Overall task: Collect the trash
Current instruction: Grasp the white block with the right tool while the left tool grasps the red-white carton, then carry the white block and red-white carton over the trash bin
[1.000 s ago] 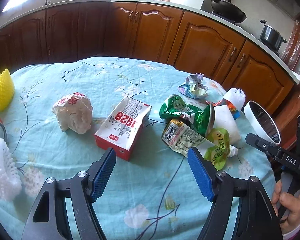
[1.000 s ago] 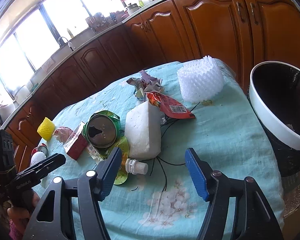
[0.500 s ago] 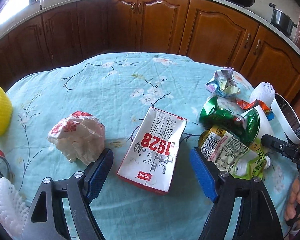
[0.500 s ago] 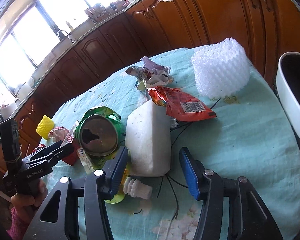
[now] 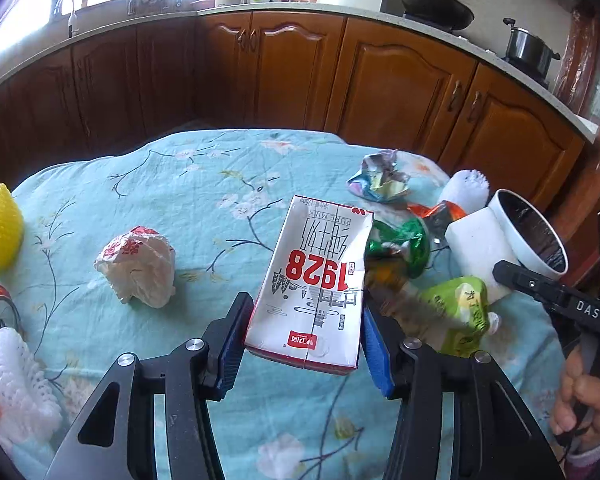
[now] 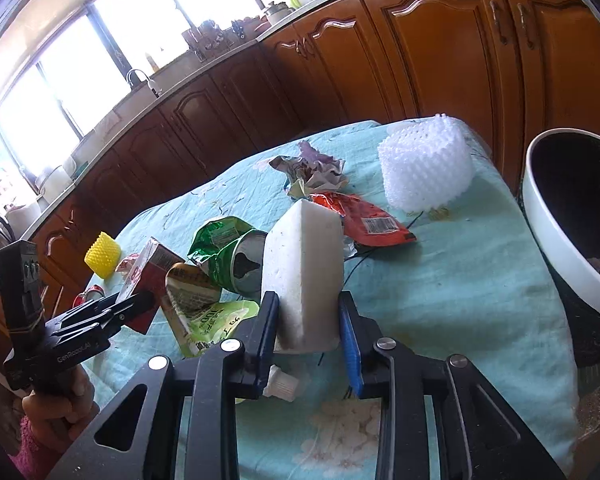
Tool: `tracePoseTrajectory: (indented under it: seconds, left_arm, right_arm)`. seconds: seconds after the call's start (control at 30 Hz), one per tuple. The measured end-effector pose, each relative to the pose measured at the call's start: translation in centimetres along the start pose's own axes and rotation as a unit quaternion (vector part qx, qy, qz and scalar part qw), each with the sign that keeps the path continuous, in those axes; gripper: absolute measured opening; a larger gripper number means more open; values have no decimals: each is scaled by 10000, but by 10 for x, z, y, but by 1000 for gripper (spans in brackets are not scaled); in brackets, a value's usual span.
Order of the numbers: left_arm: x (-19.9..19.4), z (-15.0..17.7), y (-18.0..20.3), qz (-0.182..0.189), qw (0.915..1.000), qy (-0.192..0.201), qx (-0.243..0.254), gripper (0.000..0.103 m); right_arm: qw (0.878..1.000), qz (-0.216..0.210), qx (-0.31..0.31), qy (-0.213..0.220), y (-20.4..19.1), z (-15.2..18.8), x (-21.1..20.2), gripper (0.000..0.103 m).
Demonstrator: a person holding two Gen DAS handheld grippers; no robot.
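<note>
Both jaws closing, milk carton, foam block.

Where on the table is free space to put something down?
Bare tablecloth lies behind the white crumpled bag, toward the cabinets, and between the foam block and the bin. Around the green can it is crowded.

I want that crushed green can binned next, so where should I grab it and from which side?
Grip the green can across its crumpled side walls, coming from above. It lies on its side, open top toward the right wrist camera, wedged between the foam block and the green pouch, so a level approach looks blocked. The dented body should give flat faces for the pads.
</note>
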State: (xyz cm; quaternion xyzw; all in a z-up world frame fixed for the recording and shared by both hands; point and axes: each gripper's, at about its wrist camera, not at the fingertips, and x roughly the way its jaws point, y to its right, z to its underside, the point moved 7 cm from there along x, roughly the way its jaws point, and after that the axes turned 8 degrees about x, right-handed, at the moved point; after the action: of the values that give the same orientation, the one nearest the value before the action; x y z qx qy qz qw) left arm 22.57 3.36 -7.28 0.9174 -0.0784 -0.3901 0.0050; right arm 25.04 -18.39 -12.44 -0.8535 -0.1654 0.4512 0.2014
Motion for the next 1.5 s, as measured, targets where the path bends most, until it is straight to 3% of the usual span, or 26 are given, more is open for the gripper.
tracePoseTrajectory:
  seconds: [0.17,0.47,1.0,1.5]
  left_arm:
    - [-19,-3,23,203,9995,233,70,51]
    - [-24,-10,79,665,9963,256,471,51]
    - [19,-32,177,1234,9873,38,1003,51]
    - [76,-68,239,1505,9810,-231,1199,51]
  right_arm:
    - [9997,11,95,243,11,-3,-26,30]
    - [9980,214,263,539,39,-5,-61,30]
    - [9884,822,770,1014,124,-14,-122,30]
    - [9804,1244,959,1187,174,-29,-140,30]
